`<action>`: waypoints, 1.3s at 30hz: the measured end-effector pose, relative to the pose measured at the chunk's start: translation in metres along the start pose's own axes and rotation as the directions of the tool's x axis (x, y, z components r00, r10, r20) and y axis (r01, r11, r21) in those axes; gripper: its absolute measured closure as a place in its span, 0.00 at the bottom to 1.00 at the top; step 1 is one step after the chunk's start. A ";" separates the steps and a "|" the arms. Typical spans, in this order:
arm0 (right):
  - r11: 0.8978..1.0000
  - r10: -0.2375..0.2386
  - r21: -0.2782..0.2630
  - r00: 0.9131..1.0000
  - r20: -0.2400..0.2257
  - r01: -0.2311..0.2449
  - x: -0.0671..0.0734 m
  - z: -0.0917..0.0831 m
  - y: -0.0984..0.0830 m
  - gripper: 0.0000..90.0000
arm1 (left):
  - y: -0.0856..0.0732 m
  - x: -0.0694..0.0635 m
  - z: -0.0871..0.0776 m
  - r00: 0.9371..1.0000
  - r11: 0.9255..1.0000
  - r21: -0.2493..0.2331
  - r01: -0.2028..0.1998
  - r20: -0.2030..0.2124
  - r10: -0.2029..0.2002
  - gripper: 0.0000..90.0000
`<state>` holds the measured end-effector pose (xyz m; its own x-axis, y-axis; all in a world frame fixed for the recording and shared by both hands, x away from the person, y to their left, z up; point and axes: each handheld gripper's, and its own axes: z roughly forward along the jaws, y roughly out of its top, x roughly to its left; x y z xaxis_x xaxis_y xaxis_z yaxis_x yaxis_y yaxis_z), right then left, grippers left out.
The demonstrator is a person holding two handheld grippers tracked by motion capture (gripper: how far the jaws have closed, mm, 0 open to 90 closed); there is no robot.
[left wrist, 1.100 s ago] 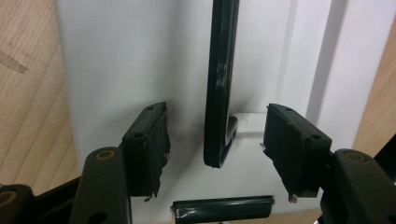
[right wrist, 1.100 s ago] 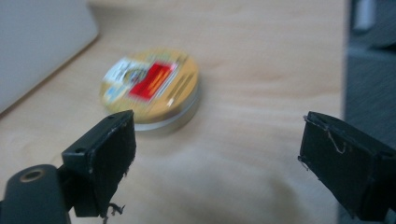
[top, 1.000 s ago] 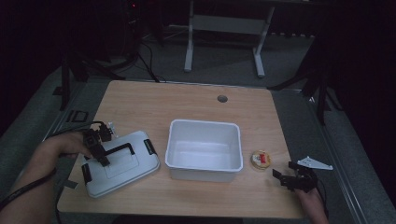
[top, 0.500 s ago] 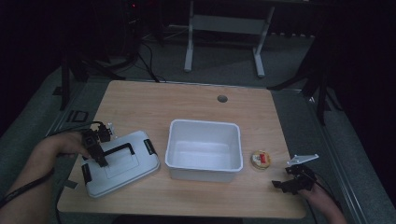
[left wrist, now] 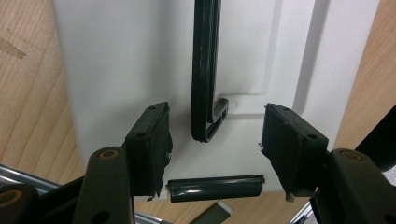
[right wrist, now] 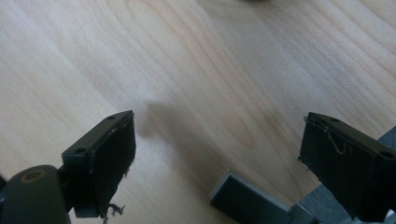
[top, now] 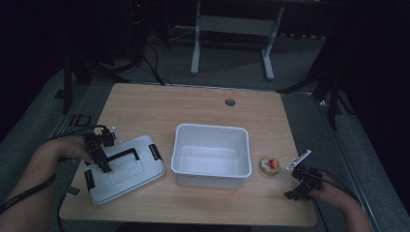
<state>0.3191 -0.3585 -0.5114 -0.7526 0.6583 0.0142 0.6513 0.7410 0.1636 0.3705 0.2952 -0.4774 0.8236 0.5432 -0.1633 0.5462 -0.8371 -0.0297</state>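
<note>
Left tongs over white lid, right tongs clear of the counter

Smooth white plastic lid (top: 123,170) with black bar handle (left wrist: 205,70) lies flat at the left of the pale wood-grain counter (top: 193,111); left tongs (left wrist: 215,144) point down, spread astride the handle end, pads untouching. Right tongs (right wrist: 219,154) spread wide, empty, beside a small round dish (top: 270,165)

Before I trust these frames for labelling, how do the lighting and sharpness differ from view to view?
High view: dim, with the room behind nearly black; the white tub and lid read clearly, the small round item stays soft. Left gripper view: bright and even, the lid's black handle crisp, near fingers slightly soft. Right gripper view: well lit wood grain on the table, a soft shadow, blurred fingers.
</note>
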 end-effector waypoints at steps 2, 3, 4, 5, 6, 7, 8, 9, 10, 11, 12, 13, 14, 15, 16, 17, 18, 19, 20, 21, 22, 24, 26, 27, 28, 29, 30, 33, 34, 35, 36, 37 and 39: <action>0.999 -0.021 0.033 1.000 0.000 0.021 0.001 -0.002 0.004 0.12 | 0.000 0.000 0.000 1.000 1.000 0.002 -0.001 -0.004 0.001 0.46; 0.998 -0.034 0.047 0.999 0.005 0.033 0.001 -0.003 0.006 0.12 | 0.000 0.000 0.000 1.000 1.000 0.003 0.001 -0.001 -0.001 0.46; 0.997 -0.040 0.060 0.999 0.007 0.040 0.002 -0.004 0.008 0.12 | 0.000 0.000 0.000 1.000 1.000 0.004 0.000 -0.003 0.000 0.46; 0.996 -0.053 0.074 0.999 0.008 0.052 0.003 -0.005 0.010 0.12 | 0.000 -0.001 0.000 1.000 1.000 0.006 0.001 -0.004 -0.001 0.46; 0.994 -0.066 0.091 0.998 0.015 0.065 0.003 -0.006 0.012 0.12 | 0.000 -0.001 0.000 1.000 1.000 0.009 0.001 -0.002 -0.001 0.46; 0.991 -0.080 0.105 0.997 0.018 0.078 0.004 -0.006 0.014 0.12 | 0.000 -0.001 0.000 1.000 1.000 0.007 0.001 -0.003 -0.001 0.46; 0.988 -0.101 0.118 0.995 0.017 0.099 0.005 -0.007 0.015 0.12 | 0.000 -0.001 0.000 1.000 1.000 0.008 0.002 -0.002 -0.002 0.46; 0.985 -0.119 0.128 0.993 0.002 0.118 0.005 -0.008 0.017 0.12 | 0.000 -0.001 0.000 1.000 1.000 0.009 0.001 -0.004 -0.001 0.46; 0.983 -0.120 0.136 0.993 -0.011 0.120 0.006 -0.009 0.019 0.12 | 0.000 -0.001 0.000 1.000 1.000 0.010 0.001 -0.003 -0.001 0.46; 0.981 -0.136 0.139 0.991 -0.013 0.137 0.005 -0.010 0.021 0.12 | -0.001 -0.001 -0.001 1.000 1.000 0.010 0.001 -0.003 -0.001 0.46; 0.977 -0.157 0.141 0.987 -0.014 0.158 0.005 -0.011 0.023 0.12 | -0.001 -0.001 -0.001 1.000 1.000 0.010 0.000 -0.002 0.000 0.46; 0.974 -0.173 0.144 0.985 -0.015 0.173 0.006 -0.012 0.025 0.12 | -0.001 -0.001 -0.001 1.000 1.000 0.009 -0.001 -0.004 0.001 0.46; 0.972 -0.184 0.146 0.983 -0.017 0.185 0.006 -0.012 0.027 0.12 | -0.001 -0.001 -0.001 1.000 1.000 0.010 -0.001 -0.003 0.001 0.46; 0.969 -0.199 0.143 0.980 -0.014 0.199 0.006 -0.014 0.029 0.12 | -0.001 -0.001 -0.001 1.000 1.000 0.011 0.000 -0.002 0.000 0.46; 0.968 -0.211 0.134 0.977 -0.013 0.211 0.005 -0.015 0.031 0.12 | -0.001 -0.001 -0.001 1.000 1.000 0.012 0.002 -0.001 -0.002 0.46; 0.968 -0.215 0.125 0.976 -0.016 0.215 0.005 -0.016 0.033 0.12 | -0.001 -0.002 0.000 1.000 1.000 0.013 -0.001 -0.001 0.001 0.46; 0.967 -0.227 0.114 0.974 -0.012 0.226 0.004 -0.017 0.035 0.12 | -0.001 -0.002 0.000 1.000 1.000 0.012 0.000 0.001 0.000 0.46; 0.967 -0.235 0.104 0.972 -0.009 0.235 0.003 -0.018 0.038 0.12 | -0.001 -0.002 0.000 1.000 1.000 0.012 0.001 0.001 -0.001 0.46; 0.966 -0.241 0.099 0.971 -0.008 0.240 0.003 -0.019 0.040 0.12 | -0.001 -0.002 0.000 1.000 1.000 0.012 0.000 0.000 0.000 0.46; 0.963 -0.253 0.097 0.967 -0.005 0.252 0.003 -0.020 0.042 0.12 | -0.001 -0.002 0.000 1.000 1.000 0.012 0.000 0.002 0.000 0.46; 0.963 -0.256 0.091 0.967 -0.004 0.255 0.002 -0.021 0.044 0.12 | -0.001 -0.002 0.000 1.000 1.000 0.014 -0.001 0.002 0.001 0.46; 0.959 -0.273 0.084 0.962 0.001 0.272 0.001 -0.022 0.049 0.12 | -0.001 -0.001 0.000 1.000 1.000 0.014 0.000 0.004 0.000 0.46; 0.954 -0.291 0.073 0.957 0.007 0.290 0.000 -0.023 0.053 0.12 | -0.001 -0.001 0.001 1.000 1.000 0.014 -0.003 0.002 0.003 0.46; 0.954 -0.294 0.064 0.956 0.012 0.292 0.000 -0.023 0.056 0.12 | -0.001 -0.001 0.001 1.000 1.000 0.012 -0.001 0.005 0.001 0.46; 0.953 -0.301 0.055 0.954 0.015 0.299 -0.001 -0.024 0.058 0.14 | -0.001 -0.001 0.001 1.000 1.000 0.012 -0.002 0.004 0.002 0.46; 0.950 -0.309 0.047 0.951 0.020 0.308 -0.002 -0.024 0.061 0.14 | 0.000 -0.001 0.001 1.000 1.000 0.013 -0.005 0.006 0.005 0.46; 0.949 -0.314 0.043 0.949 0.019 0.313 -0.002 -0.024 0.063 0.14 | 0.000 -0.001 0.001 1.000 1.000 0.015 -0.007 0.007 0.007 0.46; 0.943 -0.331 0.040 0.943 0.025 0.329 -0.003 -0.022 0.071 0.14 | 0.001 -0.001 0.001 1.000 1.000 0.015 -0.008 0.005 0.008 0.46; 0.940 -0.339 0.041 0.940 0.025 0.338 -0.003 -0.021 0.074 0.15 | 0.002 -0.001 0.001 1.000 1.000 0.013 -0.009 0.005 0.009 0.46; 0.937 -0.348 0.040 0.937 0.023 0.347 -0.003 -0.020 0.076 0.15 | 0.002 -0.001 0.002 1.000 1.000 0.013 -0.005 0.005 0.005 0.46; 0.933 -0.358 0.043 0.933 0.026 0.357 -0.004 -0.019 0.079 0.15 | 0.002 -0.001 0.002 1.000 1.000 0.015 -0.008 0.006 0.008 0.46; 0.929 -0.370 0.047 0.929 0.034 0.368 -0.004 -0.018 0.082 0.15 | 0.002 -0.001 0.002 1.000 1.000 0.014 -0.008 0.009 0.008 0.46; 0.922 -0.386 0.053 0.922 0.033 0.384 -0.005 -0.016 0.089 0.16 | 0.002 -0.001 0.002 1.000 1.000 0.016 -0.011 0.009 0.011 0.46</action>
<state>0.3787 -0.2979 -0.4816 -0.9418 0.3257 -0.0828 0.3169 0.9428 0.1035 0.3705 0.2925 -0.4794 0.8280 0.5335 -0.1729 0.5347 -0.8439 -0.0434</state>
